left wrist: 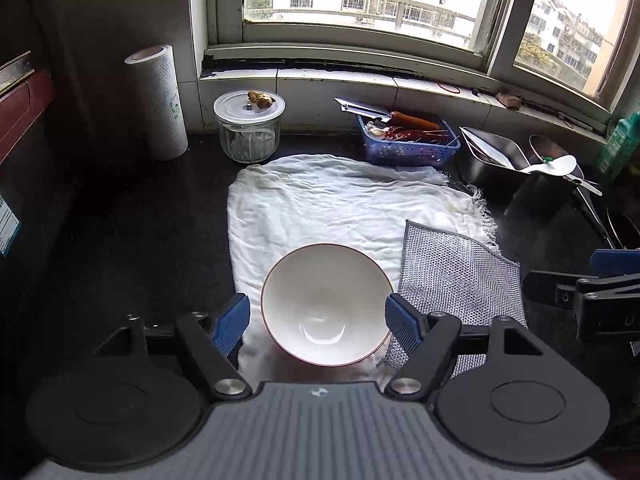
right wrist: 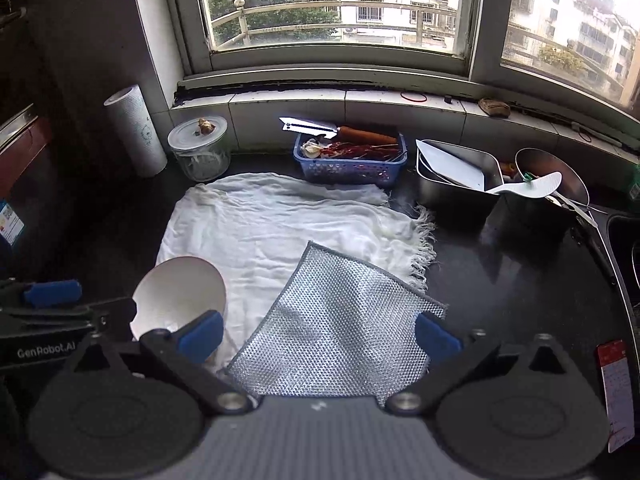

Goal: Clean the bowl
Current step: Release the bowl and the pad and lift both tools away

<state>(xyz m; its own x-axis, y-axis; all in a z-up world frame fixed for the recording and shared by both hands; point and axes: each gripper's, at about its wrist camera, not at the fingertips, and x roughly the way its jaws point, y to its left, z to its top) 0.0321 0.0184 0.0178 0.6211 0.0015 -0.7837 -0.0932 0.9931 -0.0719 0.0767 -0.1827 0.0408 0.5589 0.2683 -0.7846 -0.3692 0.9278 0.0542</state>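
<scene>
A white bowl [left wrist: 326, 304] with a thin red rim stands upright on a white cloth [left wrist: 320, 200]; the right wrist view has this bowl [right wrist: 180, 292] at its left. My left gripper [left wrist: 318, 320] is open, its blue pads either side of the bowl's rim and not pressing on it. A silver mesh scouring cloth [right wrist: 340, 328] lies flat beside the bowl, partly on the white cloth [right wrist: 260, 220]. My right gripper [right wrist: 320, 338] hovers open over the mesh, nothing held. The mesh [left wrist: 460, 276] is right of the bowl, with the right gripper [left wrist: 608, 288] at that view's right edge.
On the dark counter at the back stand a paper roll [left wrist: 160, 104], a lidded glass jar [left wrist: 248, 128], a blue basket [left wrist: 408, 144] with a knife, and steel containers [left wrist: 492, 160] with a white spoon. A sink edge [right wrist: 624, 248] is at the right.
</scene>
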